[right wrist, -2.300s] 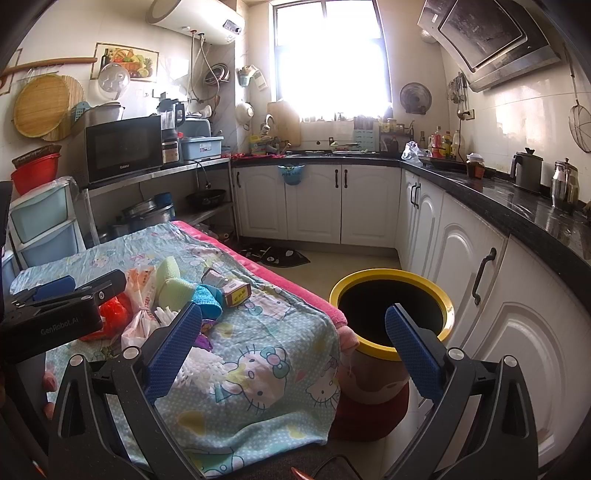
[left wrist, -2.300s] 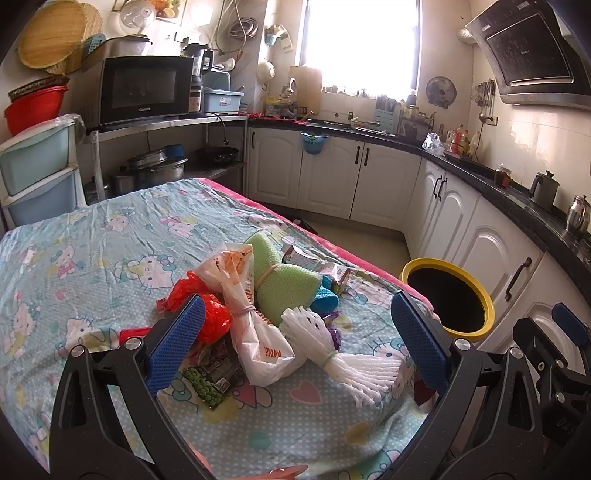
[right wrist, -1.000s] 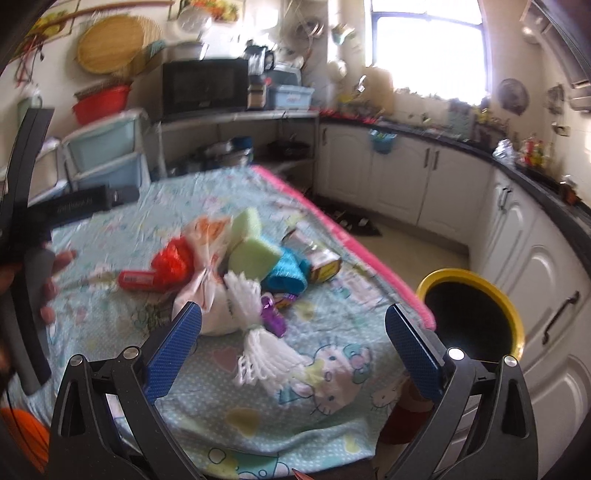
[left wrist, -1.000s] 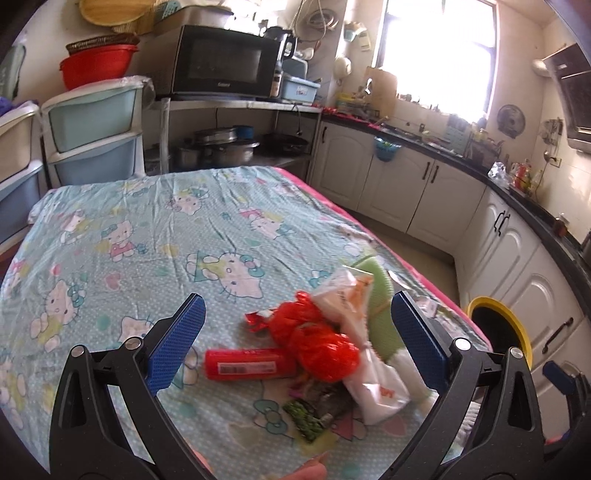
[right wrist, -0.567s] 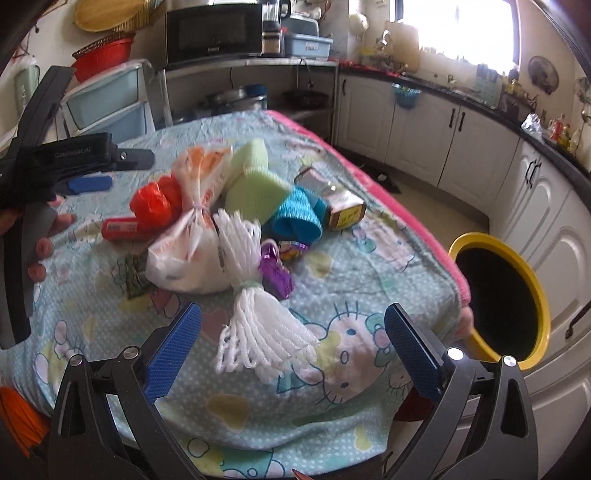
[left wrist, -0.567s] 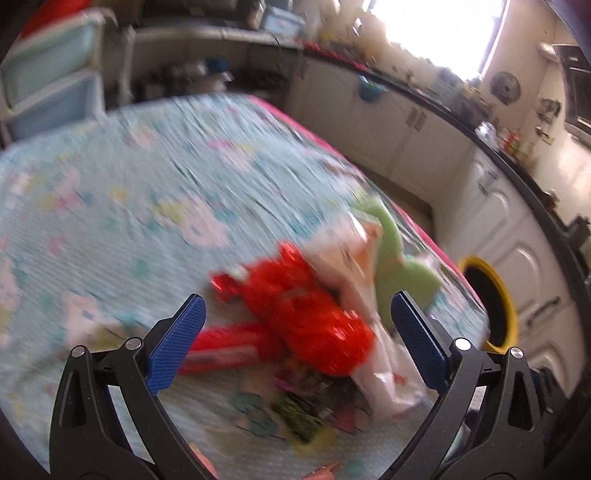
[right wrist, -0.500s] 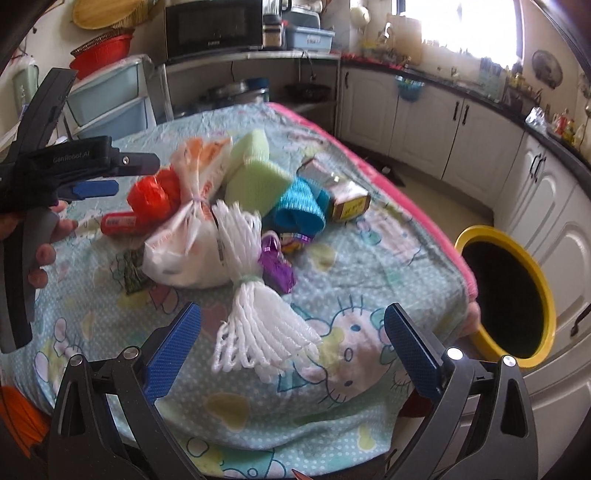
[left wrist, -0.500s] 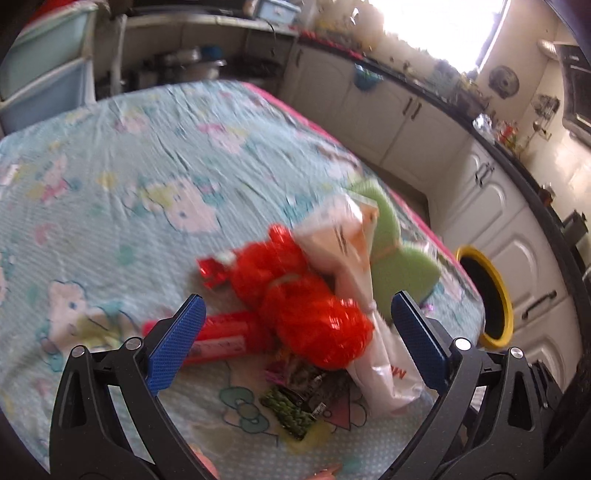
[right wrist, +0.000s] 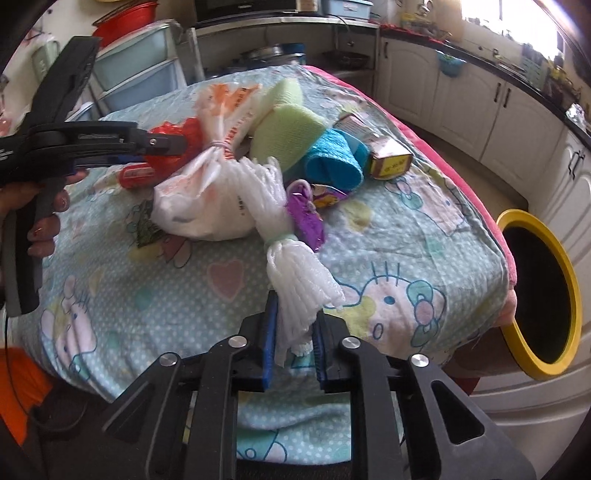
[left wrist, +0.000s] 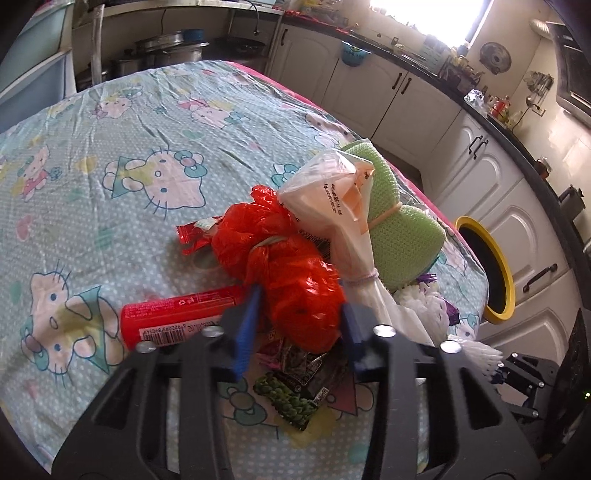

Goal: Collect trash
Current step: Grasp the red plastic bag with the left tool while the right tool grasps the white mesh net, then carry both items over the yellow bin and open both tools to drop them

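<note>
Two claws work one heap of trash on the desk (left wrist: 110,122), beside the bin (right wrist: 535,295); the left claw (left wrist: 299,325) is closing, its pads squeezing the red bag (left wrist: 291,280); the right claw (right wrist: 293,343) is closing on the white foam net (right wrist: 295,273), its frayed end pinched between the blue pads.

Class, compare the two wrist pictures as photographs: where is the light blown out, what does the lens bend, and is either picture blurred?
Left wrist view: the window is blown out white, the cabinets curve under fisheye distortion, corners go dark; the red bag looks sharp. Right wrist view: the window glares, the yellow-rimmed bin is stretched into an oval at the edge; the white foam net shows no blur.
</note>
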